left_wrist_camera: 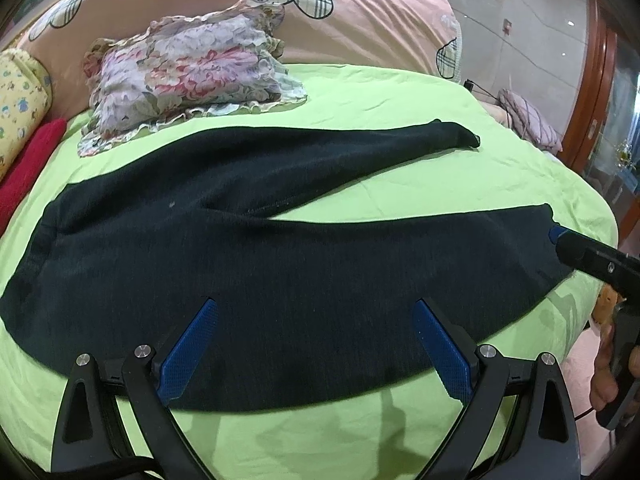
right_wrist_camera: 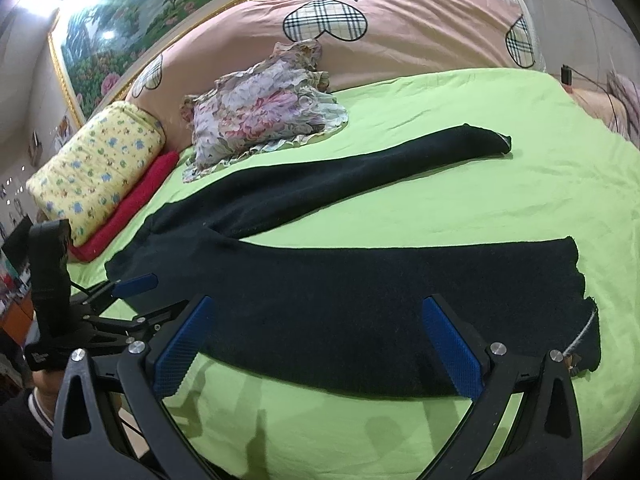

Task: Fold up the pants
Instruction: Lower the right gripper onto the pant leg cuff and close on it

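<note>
Dark knitted pants (left_wrist_camera: 248, 264) lie spread flat on the lime-green bedsheet (left_wrist_camera: 400, 92), waist to the left and legs fanned right, while the left gripper (left_wrist_camera: 316, 344) and right gripper (right_wrist_camera: 320, 344) hover over the near leg, fingers spread wide, with a floral ruffled cushion (left_wrist_camera: 188, 68) beyond.

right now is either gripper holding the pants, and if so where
Nothing is held. The left gripper and the right gripper are both open, hovering over the near leg of the dark pants, which lie spread flat on the green sheet.
</note>
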The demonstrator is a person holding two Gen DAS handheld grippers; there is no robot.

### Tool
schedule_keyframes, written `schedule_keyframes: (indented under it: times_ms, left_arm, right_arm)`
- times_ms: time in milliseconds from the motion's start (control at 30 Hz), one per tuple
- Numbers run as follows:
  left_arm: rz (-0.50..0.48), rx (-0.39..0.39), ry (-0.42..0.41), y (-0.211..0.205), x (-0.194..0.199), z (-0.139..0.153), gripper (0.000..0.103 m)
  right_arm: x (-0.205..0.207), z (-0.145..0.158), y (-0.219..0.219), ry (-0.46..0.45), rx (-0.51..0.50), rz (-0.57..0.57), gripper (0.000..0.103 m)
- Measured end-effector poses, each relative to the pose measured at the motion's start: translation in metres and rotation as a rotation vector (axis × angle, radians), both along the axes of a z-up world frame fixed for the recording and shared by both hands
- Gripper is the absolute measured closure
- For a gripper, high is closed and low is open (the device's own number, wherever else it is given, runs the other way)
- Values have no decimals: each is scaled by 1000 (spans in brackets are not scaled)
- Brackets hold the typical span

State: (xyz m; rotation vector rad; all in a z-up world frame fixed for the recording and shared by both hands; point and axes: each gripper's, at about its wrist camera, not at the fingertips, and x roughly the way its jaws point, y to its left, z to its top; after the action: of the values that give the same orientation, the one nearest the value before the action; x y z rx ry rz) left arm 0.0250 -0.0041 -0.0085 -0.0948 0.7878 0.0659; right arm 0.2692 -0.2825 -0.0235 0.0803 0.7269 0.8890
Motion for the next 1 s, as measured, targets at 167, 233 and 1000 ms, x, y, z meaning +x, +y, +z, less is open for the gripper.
schedule_keyframes:
  times_ms: [167,233,1000]
  left_arm:
    - [-18,2,1,3,9,3,5]
    - [-25,7,3,3,14,4,5]
    - [-240,24,39,16,147,40,5]
  right_arm:
    - [16,3,-1,39,8,-29,0]
    - [23,4,-2,45,5,-43,0]
    - [167,26,-10,268,16,-220,20]
